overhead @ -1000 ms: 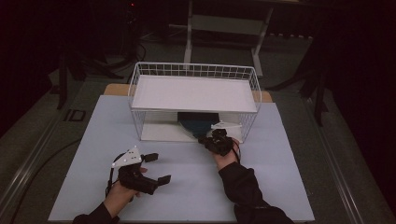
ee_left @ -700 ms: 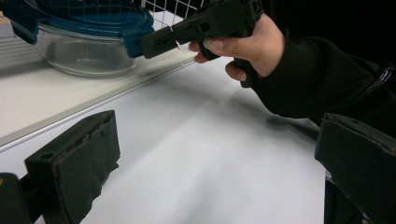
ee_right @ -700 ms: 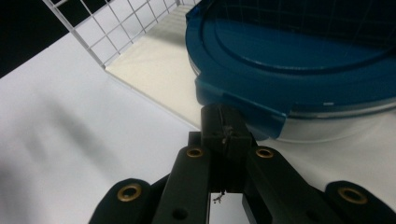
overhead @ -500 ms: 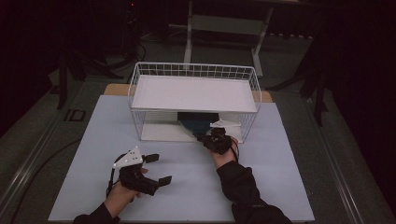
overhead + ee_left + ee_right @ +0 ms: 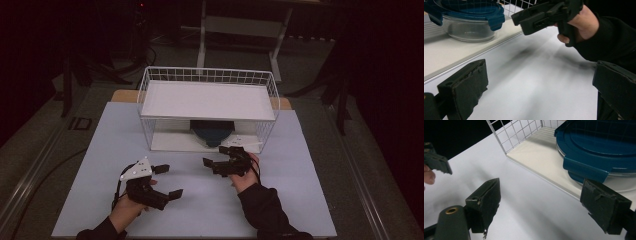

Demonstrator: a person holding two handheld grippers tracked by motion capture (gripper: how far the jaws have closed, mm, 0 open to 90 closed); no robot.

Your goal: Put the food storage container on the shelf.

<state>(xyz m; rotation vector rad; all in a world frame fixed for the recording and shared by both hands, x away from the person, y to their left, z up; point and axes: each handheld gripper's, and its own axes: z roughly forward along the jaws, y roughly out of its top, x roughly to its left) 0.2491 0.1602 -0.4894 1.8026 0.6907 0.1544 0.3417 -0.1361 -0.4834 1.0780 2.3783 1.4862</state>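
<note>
One round clear glass container with a blue clip-on lid [image 5: 599,152] sits on the lower white shelf board inside the white wire rack [image 5: 207,75], under its upper shelf, at the front opening. The right gripper [image 5: 223,161] hovers just before that opening, jaws wide apart and empty. A clean pickup probably means going in low and level, straddling the lid's rim without hitting wire. The left gripper [image 5: 167,181] rests above the pale tabletop [image 5: 300,200], also wide open, holding nothing. Two grippers, one container, one rack.
</note>
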